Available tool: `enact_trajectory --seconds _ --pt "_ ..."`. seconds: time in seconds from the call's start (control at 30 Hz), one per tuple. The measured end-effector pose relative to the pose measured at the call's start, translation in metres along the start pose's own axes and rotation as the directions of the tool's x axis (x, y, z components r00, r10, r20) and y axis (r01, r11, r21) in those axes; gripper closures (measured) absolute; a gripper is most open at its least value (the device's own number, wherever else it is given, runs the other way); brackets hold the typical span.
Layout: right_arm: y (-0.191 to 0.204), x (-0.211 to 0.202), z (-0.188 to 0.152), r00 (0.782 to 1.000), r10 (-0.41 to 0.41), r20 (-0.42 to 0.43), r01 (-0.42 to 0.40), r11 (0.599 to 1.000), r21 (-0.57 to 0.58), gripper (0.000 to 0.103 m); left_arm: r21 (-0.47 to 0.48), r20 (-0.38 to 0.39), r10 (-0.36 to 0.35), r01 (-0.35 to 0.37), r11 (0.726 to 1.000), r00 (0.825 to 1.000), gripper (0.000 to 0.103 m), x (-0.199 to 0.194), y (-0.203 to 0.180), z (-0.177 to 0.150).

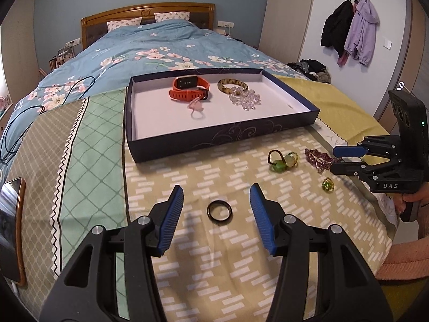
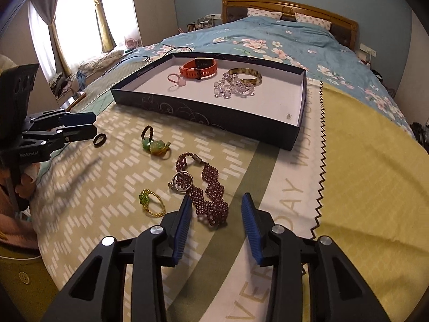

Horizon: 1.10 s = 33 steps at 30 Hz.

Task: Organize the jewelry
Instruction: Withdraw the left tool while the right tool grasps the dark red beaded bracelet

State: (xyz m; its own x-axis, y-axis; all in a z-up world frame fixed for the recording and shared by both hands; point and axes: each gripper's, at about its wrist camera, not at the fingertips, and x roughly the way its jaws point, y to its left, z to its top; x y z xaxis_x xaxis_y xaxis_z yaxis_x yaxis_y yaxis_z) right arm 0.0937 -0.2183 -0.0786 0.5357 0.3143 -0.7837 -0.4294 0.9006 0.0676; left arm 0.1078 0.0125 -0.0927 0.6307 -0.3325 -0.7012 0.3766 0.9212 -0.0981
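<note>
A black ring (image 1: 209, 214) lies flat on the patterned blanket between the blue fingers of my left gripper (image 1: 216, 187), which is open and not touching it. A dark red beaded bracelet (image 2: 214, 190) snakes over the blanket, with a silver ring (image 2: 171, 185) lying on it. Its near end sits between the pads of my right gripper (image 2: 217, 197), and a gap shows on both sides. The dark blue tray (image 1: 214, 139) beyond holds an orange watch (image 1: 189, 87), a tortoiseshell bangle (image 1: 232, 84), clear crystal beads (image 1: 245, 99) and a pink ring (image 1: 195, 107).
Green stone rings (image 2: 155, 145) and a gold ring with a green bead (image 2: 144, 198) lie loose on the blanket between the grippers. A phone (image 1: 12, 228) rests at the left edge, near a dark cable (image 1: 16, 123). A hand (image 1: 410, 201) holds the right gripper.
</note>
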Motion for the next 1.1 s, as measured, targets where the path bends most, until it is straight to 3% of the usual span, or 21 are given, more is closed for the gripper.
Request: enact_trajectory --seconds 0.03,0.07,0.43,1.1 --pt "-0.001 0.0 0.001 1.0 0.0 0.001 0.0 1.0 0.002 0.085 0.0 -0.002 0.0 0.0 1.0 1.0 0.052 0.0 0.0 0.0" --pt "-0.003 0.0 0.001 1.0 0.005 0.002 -0.005 1.0 0.006 0.091 -0.001 -0.004 0.002 -0.002 1.0 1.0 0.052 0.001 0.0 -0.001" --pt "-0.008 -0.016 0.012 0.995 0.018 0.097 -0.023 0.999 0.048 0.091 0.004 -0.024 -0.001 0.001 1.0 1.0 0.052 0.005 -0.002 -0.003" --pt "-0.006 -0.038 0.039 0.972 0.067 0.226 -0.084 0.994 0.068 0.093 0.024 -0.085 0.017 -0.015 1.0 0.996 0.062 0.018 -0.005 -0.006"
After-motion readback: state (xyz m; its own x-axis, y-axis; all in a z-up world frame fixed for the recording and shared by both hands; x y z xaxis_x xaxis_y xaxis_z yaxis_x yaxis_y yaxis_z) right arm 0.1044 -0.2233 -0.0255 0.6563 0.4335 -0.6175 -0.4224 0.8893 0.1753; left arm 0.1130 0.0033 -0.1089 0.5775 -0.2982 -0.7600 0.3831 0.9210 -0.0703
